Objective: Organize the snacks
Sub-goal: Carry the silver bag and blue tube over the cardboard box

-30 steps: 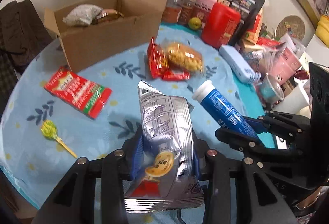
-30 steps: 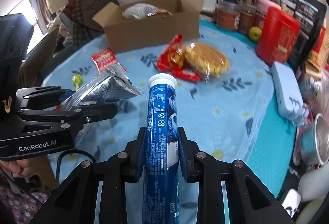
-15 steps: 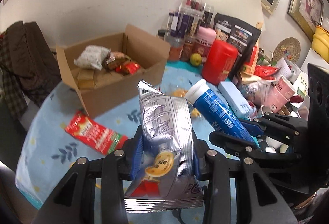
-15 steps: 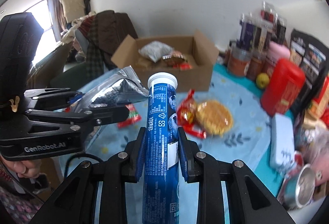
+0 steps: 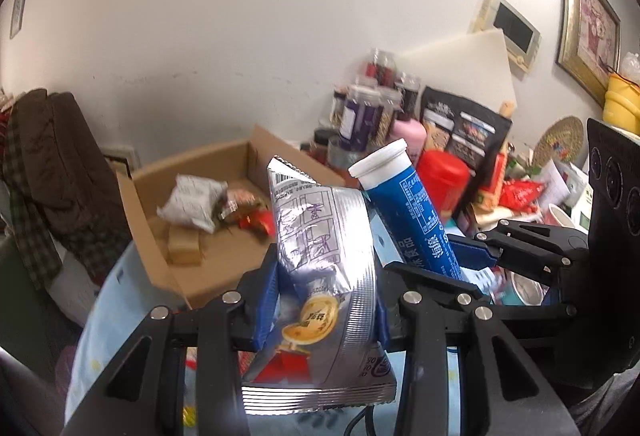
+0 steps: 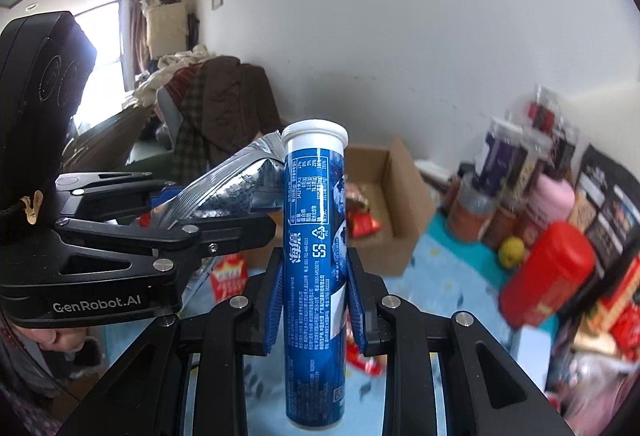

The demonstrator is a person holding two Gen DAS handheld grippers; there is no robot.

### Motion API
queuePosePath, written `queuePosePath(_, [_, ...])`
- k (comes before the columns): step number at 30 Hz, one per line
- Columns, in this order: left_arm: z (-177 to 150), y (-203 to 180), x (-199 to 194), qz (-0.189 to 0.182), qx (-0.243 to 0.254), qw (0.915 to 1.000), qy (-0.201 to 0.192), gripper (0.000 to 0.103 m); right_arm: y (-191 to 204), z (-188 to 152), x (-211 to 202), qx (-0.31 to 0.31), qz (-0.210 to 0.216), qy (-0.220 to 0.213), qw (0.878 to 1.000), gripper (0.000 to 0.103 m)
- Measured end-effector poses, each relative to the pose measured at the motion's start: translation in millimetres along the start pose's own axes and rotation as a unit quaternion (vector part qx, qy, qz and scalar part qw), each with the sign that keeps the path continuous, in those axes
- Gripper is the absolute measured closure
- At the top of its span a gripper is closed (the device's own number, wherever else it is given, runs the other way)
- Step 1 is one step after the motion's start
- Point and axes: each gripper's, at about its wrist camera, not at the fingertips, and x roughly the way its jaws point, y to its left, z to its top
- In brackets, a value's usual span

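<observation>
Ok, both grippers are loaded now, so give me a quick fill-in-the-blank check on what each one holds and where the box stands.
1. The left gripper is shut on a ____ snack bag.
2. The right gripper clamps a blue tube whose cap is ____.
3. The cardboard box is open at the top and already holds ____.
4. The tall canister beside the yellow fruit is ____.

Missing words: silver; white; snacks; red

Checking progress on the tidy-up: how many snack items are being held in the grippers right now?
2. The silver foil packet is clamped in the left gripper; the blue tube with the white cap stands upright in the right gripper. Others lie in the cardboard box, some perhaps hidden.
</observation>
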Motion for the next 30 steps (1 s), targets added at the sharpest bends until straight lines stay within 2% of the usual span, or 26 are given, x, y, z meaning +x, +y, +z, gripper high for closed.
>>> queuePosePath(8, [35.7, 26.9, 23.4, 0.01, -0.006, 0.9998, -0.014, 0.064, -9.5, 37.2, 30.8, -0.028, 0.011, -0.027, 0.999, 0.075])
queuePosePath(17, [69.3, 56.0, 59.5, 0.032, 0.008, 0.9993, -0.016, 0.064, -33.6, 70.2, 81.5, -0.02, 0.022, -0.021, 0.999, 0.075])
queuePosePath(23, [81.4, 67.8, 84.1, 0.054, 0.016, 0.9983, -0.014, 0.064, -41.5, 83.7, 113.1, -0.03, 0.016, -0.013, 0.999, 0.075])
queuePosePath(30, [85.2, 76.7, 117.2, 0.08, 0.027, 0.9964, 0.005, 0.064, -52.1, 82.9, 142.4, -0.04, 0.024, 0.002, 0.999, 0.075])
